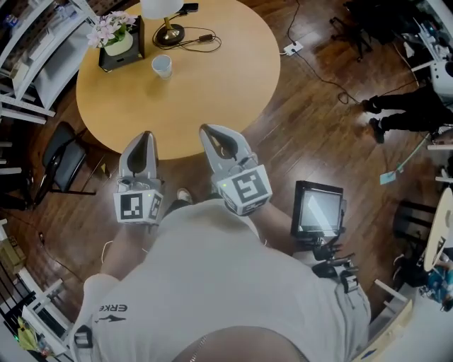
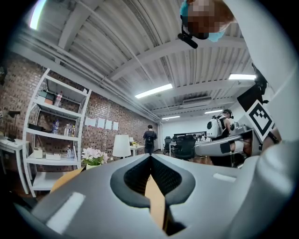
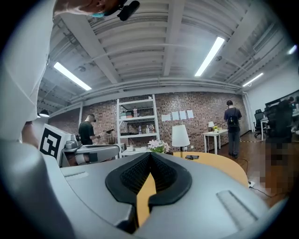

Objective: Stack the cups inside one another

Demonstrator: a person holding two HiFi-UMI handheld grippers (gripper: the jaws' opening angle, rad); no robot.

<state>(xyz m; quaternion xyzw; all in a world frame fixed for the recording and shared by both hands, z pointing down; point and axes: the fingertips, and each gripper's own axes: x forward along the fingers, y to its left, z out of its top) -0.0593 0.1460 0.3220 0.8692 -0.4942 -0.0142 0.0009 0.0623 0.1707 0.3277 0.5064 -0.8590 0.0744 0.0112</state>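
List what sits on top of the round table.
On the table: a pale cup, flowers in a dark box, a lamp and a cable. The lampshade hides the tabletop beneath it; the cup's inside is too small to make out.

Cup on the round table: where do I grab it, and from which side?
Probably its side wall, coming in from the near table edge. The cup stands upright, mouth up, with bare table in front of it. The flower box and lamp sit to its left and behind it.
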